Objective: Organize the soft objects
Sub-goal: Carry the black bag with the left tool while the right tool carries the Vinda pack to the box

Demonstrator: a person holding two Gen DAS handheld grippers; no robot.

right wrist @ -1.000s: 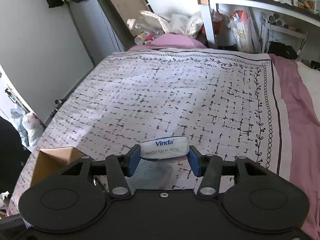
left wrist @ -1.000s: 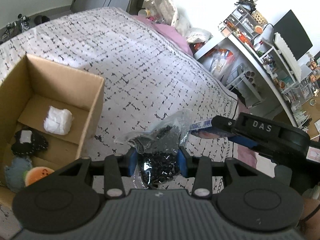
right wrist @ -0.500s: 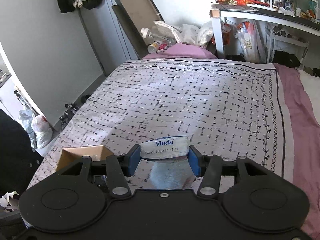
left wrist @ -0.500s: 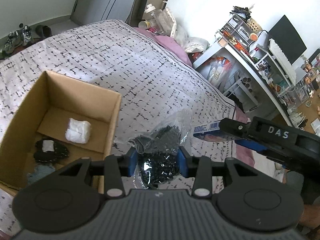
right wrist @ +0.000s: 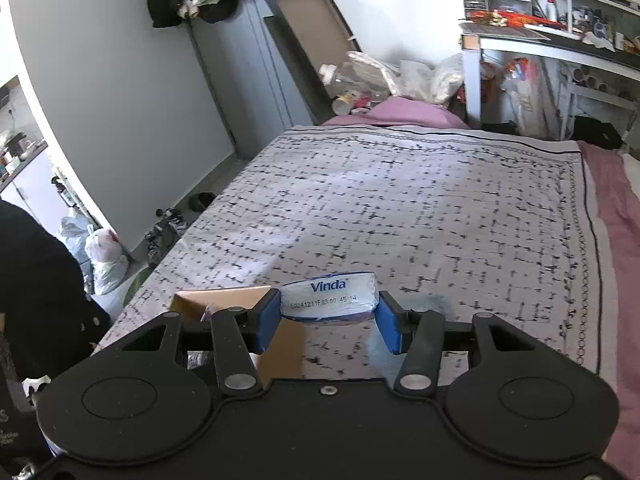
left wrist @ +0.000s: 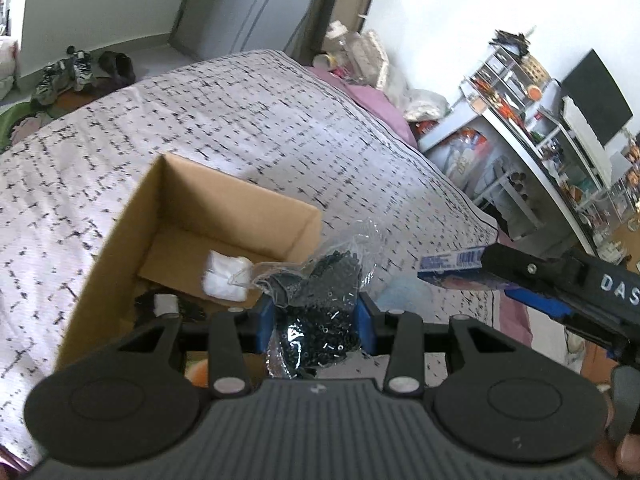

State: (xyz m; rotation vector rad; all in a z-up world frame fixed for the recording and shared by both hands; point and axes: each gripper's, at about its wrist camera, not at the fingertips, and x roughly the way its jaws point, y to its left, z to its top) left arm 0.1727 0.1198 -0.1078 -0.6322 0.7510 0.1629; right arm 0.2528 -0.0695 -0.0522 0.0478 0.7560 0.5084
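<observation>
My left gripper (left wrist: 316,320) is shut on a clear plastic bag of small black beads (left wrist: 320,300) and holds it above the right edge of an open cardboard box (left wrist: 132,220) on the bed. The box holds a white soft wad (left wrist: 224,278), a black item with a white tag (left wrist: 168,306) and an orange piece (left wrist: 198,372). My right gripper (right wrist: 328,316) is shut on a white and blue Vinda tissue pack (right wrist: 328,294), above the bed beside the box corner (right wrist: 216,300). The right gripper and pack also show in the left wrist view (left wrist: 452,266).
The bed has a white spread with black dashes (right wrist: 400,208) and a pink sheet (right wrist: 616,216) at its right side. A desk and shelves with clutter (left wrist: 532,120) stand beyond the bed. Shoes (left wrist: 64,76) lie on the floor. Bags and bottles (right wrist: 380,80) pile at the bed's far end.
Both grippers have risen and moved left toward the box with their loads. The bead bag now hangs over the box's right edge; the box corner shows more in the right wrist view.
</observation>
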